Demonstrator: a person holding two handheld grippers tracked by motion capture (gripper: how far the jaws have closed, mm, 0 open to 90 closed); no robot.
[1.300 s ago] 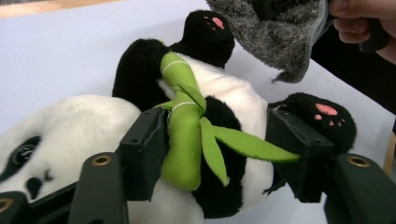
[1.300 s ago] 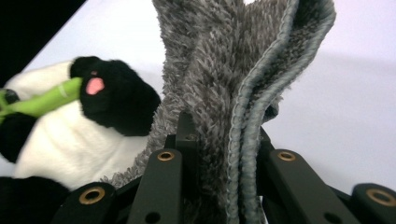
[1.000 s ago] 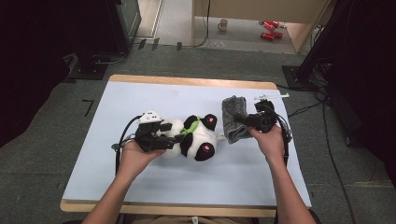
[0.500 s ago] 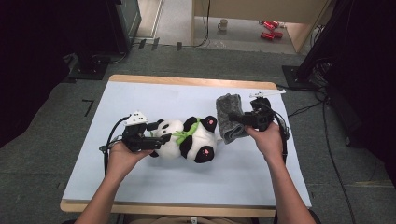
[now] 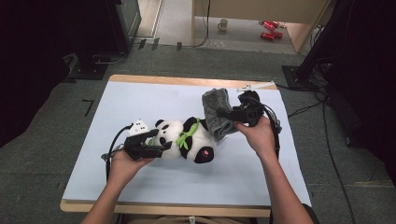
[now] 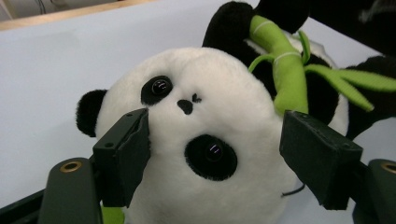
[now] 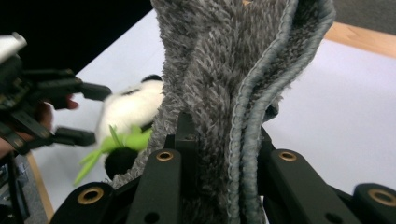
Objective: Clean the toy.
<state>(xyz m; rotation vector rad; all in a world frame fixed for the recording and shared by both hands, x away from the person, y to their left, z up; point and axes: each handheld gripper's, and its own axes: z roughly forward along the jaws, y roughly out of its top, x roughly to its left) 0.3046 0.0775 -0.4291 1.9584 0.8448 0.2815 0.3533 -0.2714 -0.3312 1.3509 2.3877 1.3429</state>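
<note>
The left gripper (image 5: 156,148) has slid toward the surface's left edge, its fingers just opening, released around the soft panda's (image 6: 196,140) head; the right gripper (image 5: 223,113) clenches the limp grey towel (image 7: 224,70).

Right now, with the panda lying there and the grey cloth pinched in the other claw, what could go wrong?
The left gripper has just been opening around the panda's head, pads apart, so a nudge could roll the toy. The right gripper pinches only a fold of the grey cloth; it might slip out or drag against the panda.
</note>
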